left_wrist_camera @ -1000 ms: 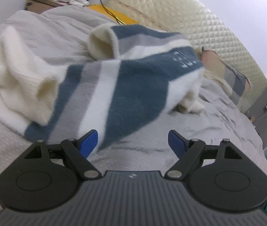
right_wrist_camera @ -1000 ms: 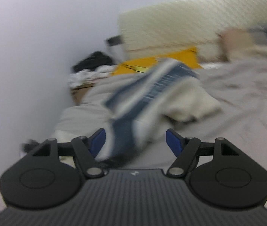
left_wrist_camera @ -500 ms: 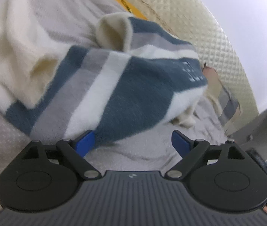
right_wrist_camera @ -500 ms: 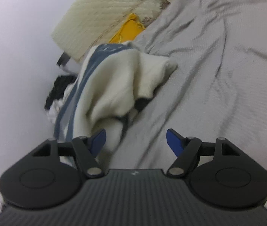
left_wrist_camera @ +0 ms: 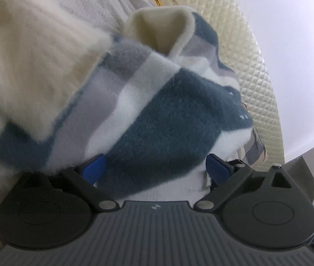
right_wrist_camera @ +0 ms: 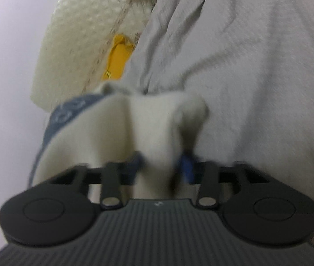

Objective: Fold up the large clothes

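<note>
Fuzzy sweater [left_wrist_camera: 170,119] between wide left tongs [left_wrist_camera: 156,169], pinched (cream fold) in right tongs [right_wrist_camera: 161,166]

The light is soft and even in both views, a cool daylight without hard shadows; only a thin dark shade lies under the fluffy blue, grey and cream striped sweater [left_wrist_camera: 161,119] where it meets the black plastic left gripper [left_wrist_camera: 157,169]. The left wrist view is mostly sharp in the middle; the cream part at its left edge is blurred and a little overexposed. The right wrist view is blurred everywhere; the blue pads of the black right gripper [right_wrist_camera: 162,167] are smeared, and the wrinkled grey bed sheet [right_wrist_camera: 256,66] looks soft and grainy. Both pictures bend strongly at the edges; the corners of the right one go dark.
</note>
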Tool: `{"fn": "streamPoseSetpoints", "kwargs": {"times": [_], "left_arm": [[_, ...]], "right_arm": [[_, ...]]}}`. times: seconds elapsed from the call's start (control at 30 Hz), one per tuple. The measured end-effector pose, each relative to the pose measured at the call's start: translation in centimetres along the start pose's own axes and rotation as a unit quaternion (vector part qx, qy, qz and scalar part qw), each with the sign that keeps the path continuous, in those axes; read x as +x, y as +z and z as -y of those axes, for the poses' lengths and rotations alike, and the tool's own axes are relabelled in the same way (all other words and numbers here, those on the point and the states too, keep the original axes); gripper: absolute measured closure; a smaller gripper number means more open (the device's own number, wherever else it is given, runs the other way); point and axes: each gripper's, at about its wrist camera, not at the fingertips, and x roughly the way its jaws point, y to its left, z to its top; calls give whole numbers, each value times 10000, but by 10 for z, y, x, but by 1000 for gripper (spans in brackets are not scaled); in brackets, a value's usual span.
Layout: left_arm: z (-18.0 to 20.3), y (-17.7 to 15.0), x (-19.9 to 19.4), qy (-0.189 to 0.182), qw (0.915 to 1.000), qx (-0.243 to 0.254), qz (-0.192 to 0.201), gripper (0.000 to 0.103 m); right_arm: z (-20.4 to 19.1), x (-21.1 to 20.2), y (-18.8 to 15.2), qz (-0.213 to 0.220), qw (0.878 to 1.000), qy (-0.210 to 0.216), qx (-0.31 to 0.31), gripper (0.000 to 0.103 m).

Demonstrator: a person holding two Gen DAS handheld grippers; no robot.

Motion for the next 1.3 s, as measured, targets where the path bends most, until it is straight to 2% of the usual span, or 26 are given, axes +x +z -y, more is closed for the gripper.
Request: {"fn": "streamPoseSetpoints", "kwargs": {"times": [0.07,0.13,0.2,0.23,0.3,0.37,0.5,0.63,0.8,0.9,1.0,1.1,1.2,1.3], "left_arm": [[0,3,3,-37,10000,-70,32,6],[1,7,4,38,9999,-82,64,16],[-1,8,4,243,9996,-162,62,42],[-4,9,4,344,9991,-251,55,50],[-7,13,4,534,9979,-379,-14,82],[-7,17,3,725,9966,-377,-59,97],[14,19,-20,766,9964,56,372,98],[37,21,-48,556,9948,381,760,99],[58,17,-86,293,9927,763,890,99],[71,3,-96,158,9925,980,716,99],[86,-15,-98,168,9904,1288,469,99],[91,-34,-96,146,9878,1545,154,99],[103,-53,-90,245,9802,1963,-117,99],[110,-78,-96,147,9719,2321,-377,98]], "right_arm": [[-17,-6,5,105,9992,67,-392,84],[-35,-18,7,220,9959,87,-876,86],[-51,-42,9,433,9914,196,-1220,87],[-58,-56,11,547,9900,278,-1272,87],[-65,-83,14,741,9878,412,-1307,88],[-73,-113,16,911,9852,484,-1371,88],[-83,-182,15,1127,9798,571,-1549,89],[-91,-246,0,1284,9734,636,-1789,89],[-91,-327,-25,1548,9649,673,-2013,89],[-84,-363,-39,1549,9636,476,-2127,89],[-70,-379,-50,1415,9657,134,-2174,89],[-37,-384,-52,1249,9762,50,-1772,89],[-10,-380,-50,1067,9821,-235,-1536,88],[6,-370,-52,842,9838,-501,-1498,88]]}}
